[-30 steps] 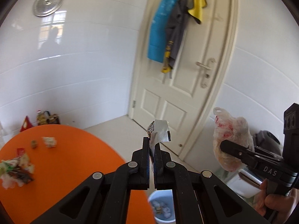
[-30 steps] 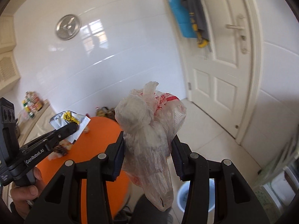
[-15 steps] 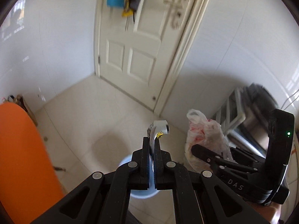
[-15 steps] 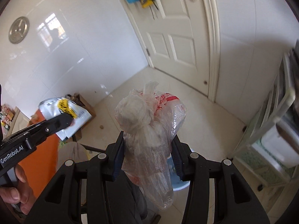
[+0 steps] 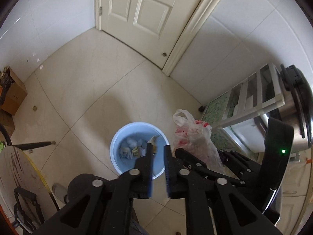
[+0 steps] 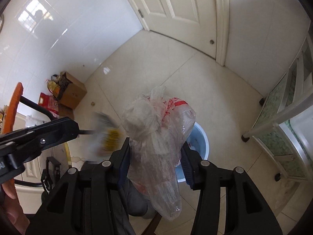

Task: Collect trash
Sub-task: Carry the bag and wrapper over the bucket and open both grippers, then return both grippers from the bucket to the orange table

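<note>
Nearest, the left tongs (image 5: 157, 156) are opening over the pale blue bin (image 5: 117, 156) on the floor, letting the snack wrapper (image 5: 153, 140) drop, while the right tongs (image 6: 156, 156), also opening, still cradle the knotted plastic bag (image 6: 156, 129), which next needs centring above the bin; no writing is legible.

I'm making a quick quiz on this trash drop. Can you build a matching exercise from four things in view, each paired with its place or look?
Things:
1. blue bin
2. plastic bag
3. snack wrapper
4. cardboard box

Descriptions:
A. clear with red print, between the right tongs
B. on the floor against the white wall
C. on the floor, scraps already inside
D. silver and yellow, blurred, by the left tongs

Pairs: 1-C, 2-A, 3-D, 4-B
</note>
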